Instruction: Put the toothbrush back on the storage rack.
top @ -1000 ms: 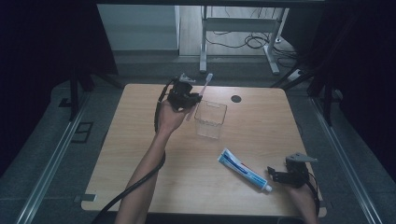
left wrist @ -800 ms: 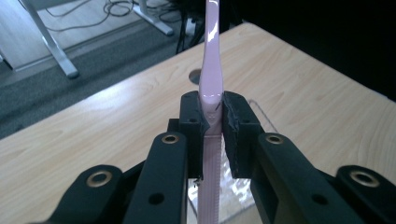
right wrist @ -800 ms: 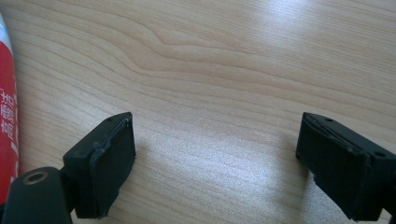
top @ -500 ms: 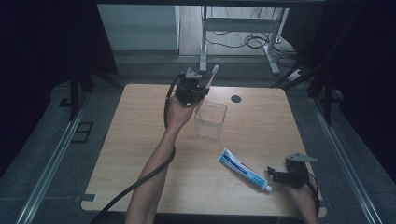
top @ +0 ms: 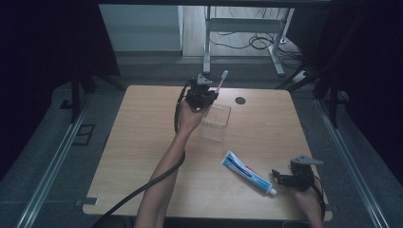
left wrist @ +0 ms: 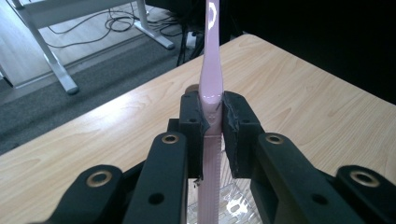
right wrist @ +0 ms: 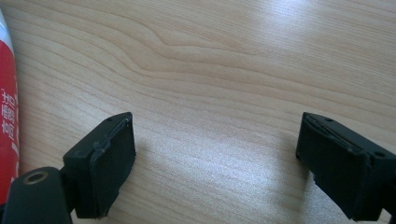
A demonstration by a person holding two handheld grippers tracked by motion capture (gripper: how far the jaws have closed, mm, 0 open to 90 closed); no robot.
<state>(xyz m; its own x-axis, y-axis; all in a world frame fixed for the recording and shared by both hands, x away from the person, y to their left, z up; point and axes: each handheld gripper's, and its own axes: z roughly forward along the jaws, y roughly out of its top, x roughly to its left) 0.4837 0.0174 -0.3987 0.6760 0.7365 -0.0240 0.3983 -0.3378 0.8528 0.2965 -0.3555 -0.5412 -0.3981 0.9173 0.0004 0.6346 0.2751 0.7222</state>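
My left gripper (top: 207, 93) is shut on a pink toothbrush (top: 220, 82), held above the far left edge of a clear plastic cup (top: 216, 122) on the wooden table (top: 142, 142). In the left gripper view the toothbrush (left wrist: 209, 70) rises between the closed pads, with my left gripper (left wrist: 213, 119) clamped on its handle and the clear cup (left wrist: 233, 205) just below. A blue and white toothpaste tube (top: 248, 172) lies at the near right. Just right of its cap my right gripper (top: 280, 179) rests low and open. The right gripper view has my right gripper (right wrist: 215, 154) wide open over bare wood, the tube's red side (right wrist: 8, 121) at the left edge.
A small dark round disc (top: 240, 100) sits on the table beyond the cup. A white desk frame (top: 237, 28) and cables (top: 256, 40) stand on the floor past the far edge. Dark curtains flank both sides.
My left gripper has lifted the toothbrush and carried it rightward toward the cup, tilting it more upright. The right gripper and the toothpaste tube have stayed put.
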